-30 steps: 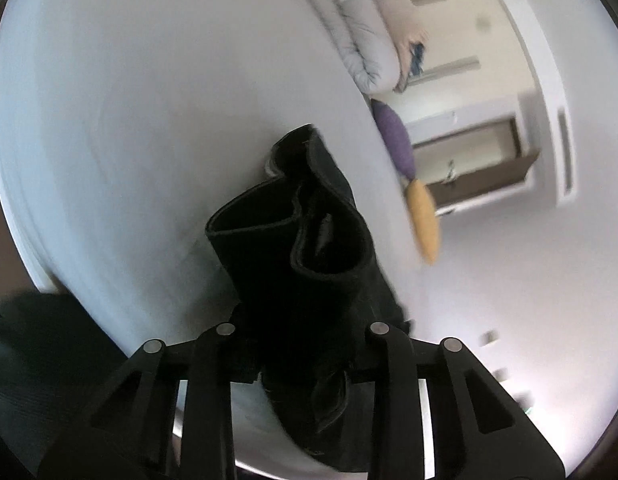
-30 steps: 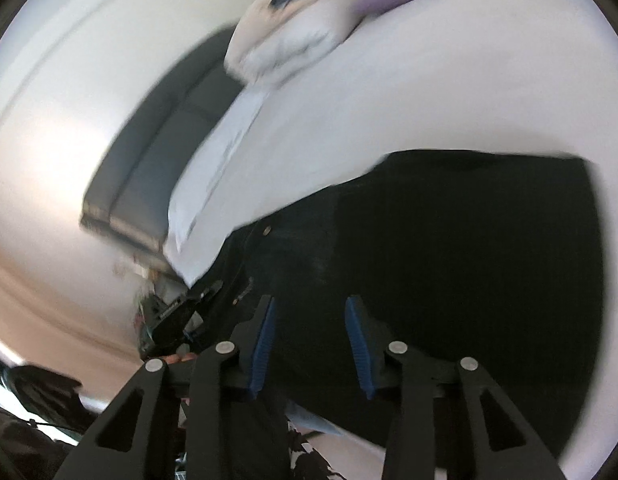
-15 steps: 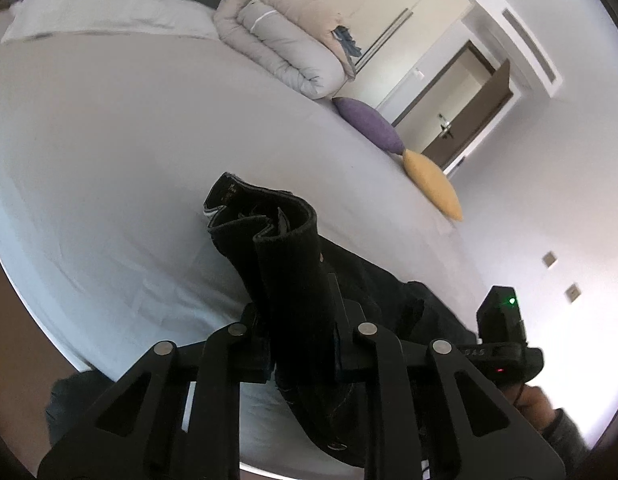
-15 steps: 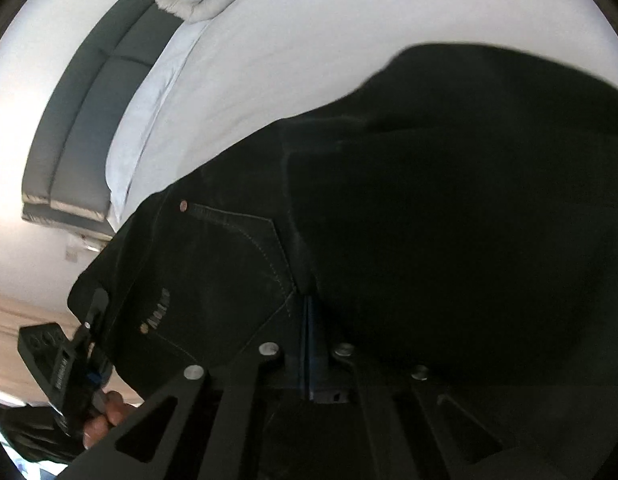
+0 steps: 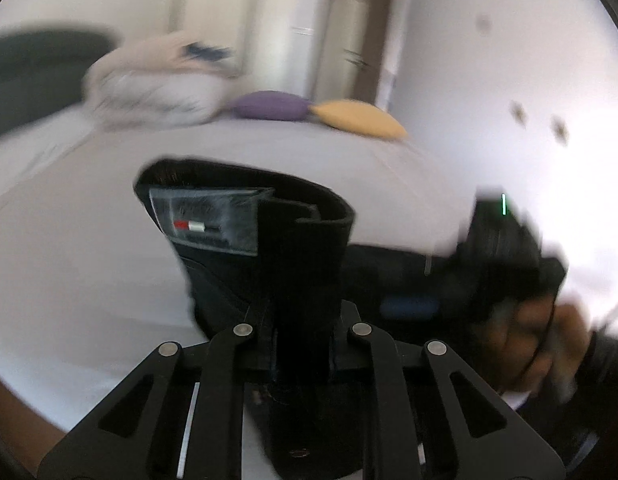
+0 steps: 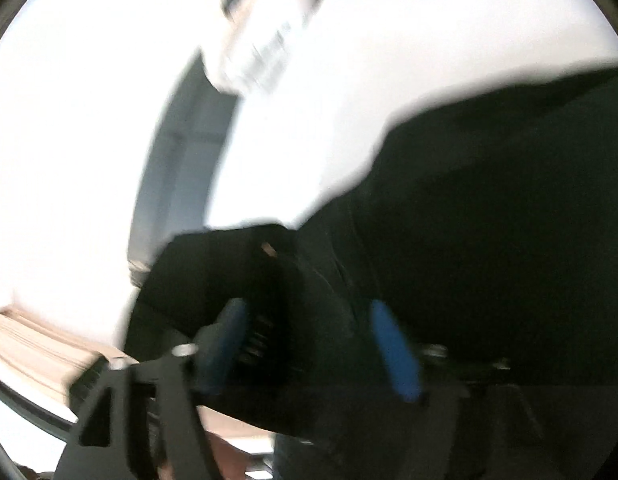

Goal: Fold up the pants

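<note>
The left gripper (image 5: pixel 303 344) pinches the waistband end of the black pants (image 5: pixel 265 248), lifting it above the white bed (image 5: pixel 89 240), its inner label facing the camera. The right gripper (image 6: pixel 313 344), held in the person's hand (image 5: pixel 525 336), has its 2 blue-padded fingers (image 6: pixel 393 348) spread over the pants' dark cloth. Purple cushion (image 5: pixel 271 105) and yellow cushion (image 5: pixel 359 118) lie at the bed's far edge; both views are motion-blurred.

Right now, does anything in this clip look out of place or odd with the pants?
One thing: a clear plastic tag with a red and white mark still sits inside the waistband of the black pants clamped in the left tool. The right tool is open over the cloth. Otherwise only motion blur.
</note>
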Tool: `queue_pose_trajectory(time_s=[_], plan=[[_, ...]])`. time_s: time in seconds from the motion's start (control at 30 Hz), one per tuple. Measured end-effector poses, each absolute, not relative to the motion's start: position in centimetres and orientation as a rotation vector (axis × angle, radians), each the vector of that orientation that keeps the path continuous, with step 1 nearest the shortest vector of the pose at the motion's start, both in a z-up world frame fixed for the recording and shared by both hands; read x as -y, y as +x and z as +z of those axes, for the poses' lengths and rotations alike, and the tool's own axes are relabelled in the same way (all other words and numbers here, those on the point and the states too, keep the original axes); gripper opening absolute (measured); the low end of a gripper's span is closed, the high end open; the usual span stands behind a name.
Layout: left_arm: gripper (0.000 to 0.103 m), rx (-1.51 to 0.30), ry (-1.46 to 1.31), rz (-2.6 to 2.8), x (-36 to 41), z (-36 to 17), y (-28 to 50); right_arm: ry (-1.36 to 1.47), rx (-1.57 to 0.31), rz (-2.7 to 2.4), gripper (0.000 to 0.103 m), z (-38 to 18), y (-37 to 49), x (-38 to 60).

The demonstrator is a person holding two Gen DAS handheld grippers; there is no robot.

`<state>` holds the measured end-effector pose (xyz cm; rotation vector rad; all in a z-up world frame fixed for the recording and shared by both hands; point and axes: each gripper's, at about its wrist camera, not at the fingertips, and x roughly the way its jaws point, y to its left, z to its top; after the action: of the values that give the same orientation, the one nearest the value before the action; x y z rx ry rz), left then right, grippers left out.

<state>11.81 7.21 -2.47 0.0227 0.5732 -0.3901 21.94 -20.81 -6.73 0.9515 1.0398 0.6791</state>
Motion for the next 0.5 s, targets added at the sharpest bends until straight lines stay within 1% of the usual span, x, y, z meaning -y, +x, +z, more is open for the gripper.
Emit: queue_pose_trajectory(time_s=[0.07,0.13,0.23,0.4,0.43,0.47,0.5], plan=[[0.014,-0.576,0.154,-0.444,-2.3,-3.3,11.3,0.989,-1.008,0.702,0.086,-6.0,21.4,23.1],[0.014,-0.586,0.232,-0.486,1.2,-4.6,10.9,1.039,-1.005,0.713,0.091,-6.2,21.1,25.5],[0.014,-0.617,0.362,-0.537,5.9,-7.1,10.1,1.055,-1.018,0.677,0.091,-7.3,20.0,28.5],[0.014,-0.631,0.484,-0.580,9.9,-9.4,8.9,1.035,-1.004,0.708,0.090,-7.5,19.0,28.2],[0.014,-0.624,0.500,-0.586,10.3,-9.7,8.7,1.013,-1.016,0.701,0.088,-7.6,19.1,28.4],[0.014,-0.612,0.516,-0.592,10.9,-9.7,8.3,0.973,-1.047,0.680,0.083,-7.6,19.4,28.2],[0.014,-0.603,0.527,-0.597,11.3,-9.8,7.8,0.948,-1.071,0.665,0.080,-7.6,19.7,27.8]])
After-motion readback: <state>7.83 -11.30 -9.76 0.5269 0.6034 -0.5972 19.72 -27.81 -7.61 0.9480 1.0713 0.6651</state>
